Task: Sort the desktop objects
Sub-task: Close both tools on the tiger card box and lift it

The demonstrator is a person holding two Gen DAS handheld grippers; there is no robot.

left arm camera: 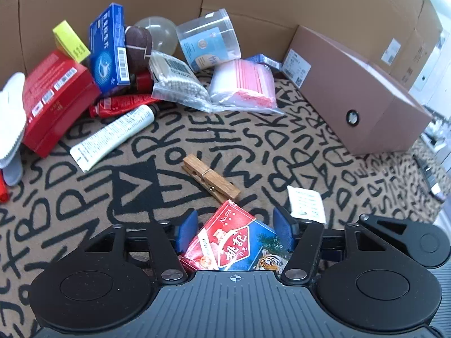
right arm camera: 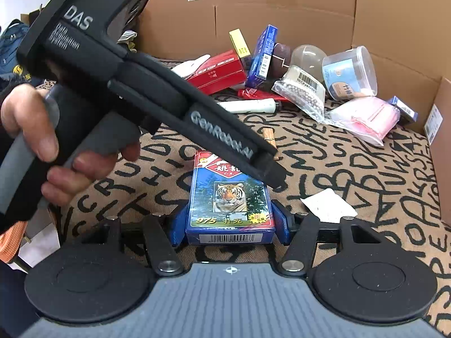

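A blue and red pack of playing cards with a tiger picture is held between both grippers above the patterned cloth. My right gripper is shut on its near end, blue pads on both sides. My left gripper has the pack's other end between its blue fingers, with small gaps showing at each side. The left gripper's black body, held by a hand, crosses the right wrist view and hides the pack's far end. A wooden clothespin lies just beyond the pack.
A pile at the back holds a red box, a blue box, a white tube, a bead bag, pink zip bags and a clear tub. A pink-brown box stands right. A white sachet lies nearby. Cardboard walls surround.
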